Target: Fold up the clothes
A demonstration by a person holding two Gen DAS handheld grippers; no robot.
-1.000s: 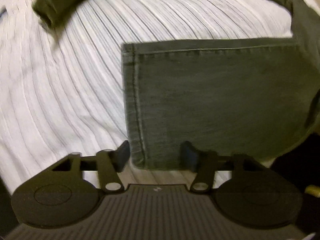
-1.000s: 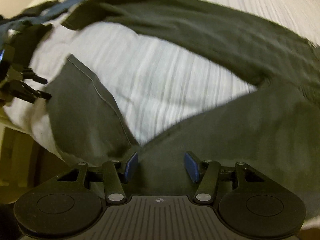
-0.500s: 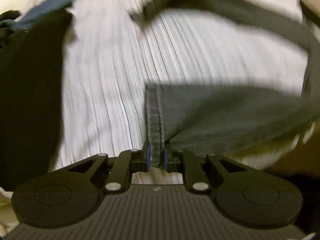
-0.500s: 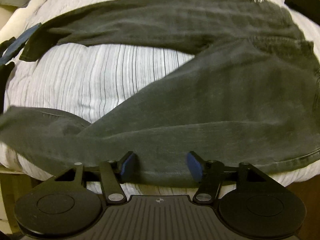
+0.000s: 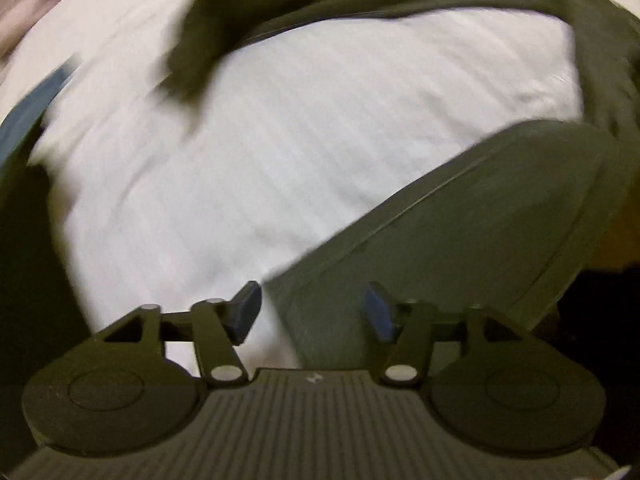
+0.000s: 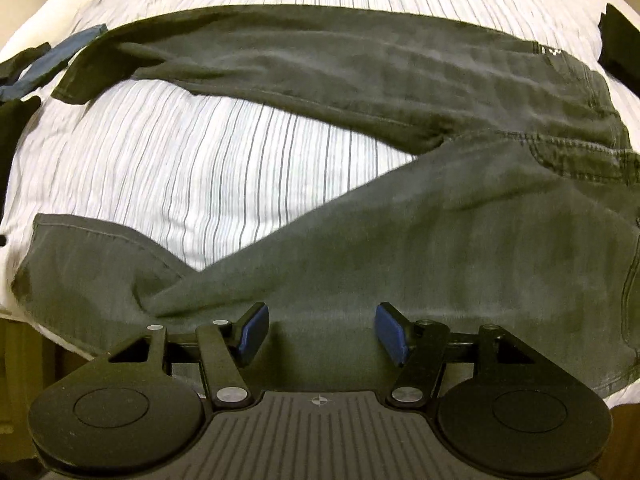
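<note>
Dark olive-grey trousers (image 6: 400, 240) lie spread on the striped white bedding (image 6: 200, 168), legs pointing left and waist at the right. My right gripper (image 6: 322, 332) hovers open over the near leg, with nothing pinched. In the blurred left wrist view, the near leg (image 5: 460, 220) slants up to the right and the far leg (image 5: 280, 20) arcs across the top. My left gripper (image 5: 312, 312) hangs above the near leg's hem end. Its jaws are opening, and the cloth shows below the gap without either pad pressing on it.
A blue garment (image 6: 52, 64) and dark clothes (image 6: 12, 120) lie at the bed's left edge, and the blue garment (image 5: 36, 104) also shows in the left wrist view. A black item (image 6: 618, 40) sits at the far right. The mattress edge runs close below both grippers.
Half a second ago my left gripper was shut on the near leg's hem. Now it has let go and risen. My right gripper stayed open and shifted sideways along the near leg.
</note>
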